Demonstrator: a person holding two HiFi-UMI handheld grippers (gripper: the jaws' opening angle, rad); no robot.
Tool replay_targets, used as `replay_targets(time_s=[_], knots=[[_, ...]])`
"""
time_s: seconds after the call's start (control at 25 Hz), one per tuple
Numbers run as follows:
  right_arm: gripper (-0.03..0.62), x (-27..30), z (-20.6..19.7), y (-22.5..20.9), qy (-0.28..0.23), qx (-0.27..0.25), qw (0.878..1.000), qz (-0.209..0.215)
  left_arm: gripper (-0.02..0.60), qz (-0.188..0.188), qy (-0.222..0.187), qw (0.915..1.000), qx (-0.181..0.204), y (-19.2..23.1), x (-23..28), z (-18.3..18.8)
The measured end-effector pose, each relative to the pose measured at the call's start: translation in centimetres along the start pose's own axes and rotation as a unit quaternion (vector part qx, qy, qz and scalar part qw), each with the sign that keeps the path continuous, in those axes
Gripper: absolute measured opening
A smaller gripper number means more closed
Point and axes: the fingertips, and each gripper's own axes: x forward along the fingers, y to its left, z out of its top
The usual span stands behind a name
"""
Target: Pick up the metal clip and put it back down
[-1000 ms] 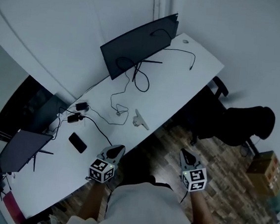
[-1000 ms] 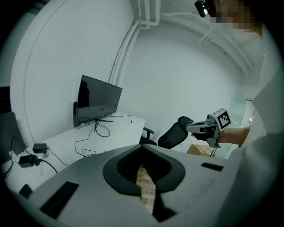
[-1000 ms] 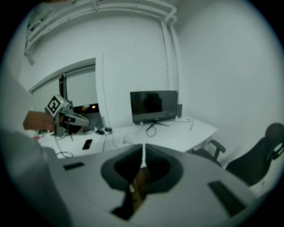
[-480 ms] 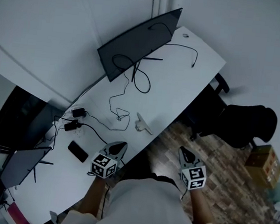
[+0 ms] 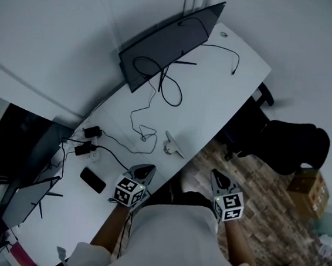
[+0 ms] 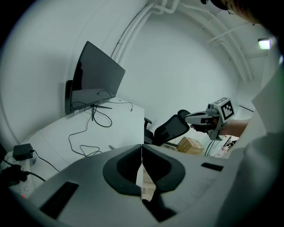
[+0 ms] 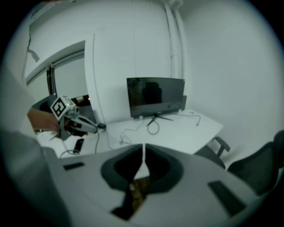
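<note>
Not much has moved since the earlier frame. The left gripper [image 5: 145,168] sits a touch higher in the head view and slightly closer to the clip, while the right gripper [image 5: 215,175] has barely budged. The whole desk also slides up and right in the frame, so I'd guess a lot of that is just the head tilting.

Both grippers have their jaws pressed together with nothing between them, and each gripper's own view shows that clearly. The left one hovers over the desk's front edge in the lower middle of the frame. The right one hangs off the desk, over the wood floor.

The metal clip [image 5: 173,145] lies flat on the white desk [image 5: 218,88] near its front edge. It's up and right of the left gripper, near but not touching, and just beside a loop of thin cable [image 5: 147,132]. The phone [image 5: 92,179] is lower left and the monitor [image 5: 169,41] is up top.

Progress-wise it looks like square one to me. The clip isn't gripped, so reaching, opening, grabbing, lifting and setting down are all still to do.
</note>
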Motion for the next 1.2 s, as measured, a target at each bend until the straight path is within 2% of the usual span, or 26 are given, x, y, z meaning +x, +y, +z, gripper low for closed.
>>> replay_targets(time_s=[0.24, 0.4, 0.56, 0.84, 1.2], knots=[[0.037, 1.8, 1.2, -0.2, 0.005, -0.012, 1.0, 0.014, 0.032, 0.002, 0.003, 1.0, -0.009, 0.7, 0.7, 0.0], [0.037, 3.5, 2.2, -0.8, 0.008, -0.018, 0.999, 0.035, 0.034, 0.017, 0.003, 0.9998, -0.003, 0.6, 1.2, 0.7], [0.037, 6.0, 3.6, -1.6, 0.008, -0.036, 0.997, 0.067, 0.032, 0.035, -0.006, 0.9992, -0.018, 0.5, 2.2, 1.2], [0.037, 9.5, 5.3, -3.3, 0.026, -0.069, 0.989, 0.13, 0.034, 0.08, -0.019, 0.9928, -0.087, 1.3, 4.6, 0.8], [0.037, 12.9, 4.3, -4.9, 0.066, -0.093, 0.974, 0.197, 0.034, 0.114, -0.026, 0.9762, -0.183, 2.4, 8.1, -0.4]])
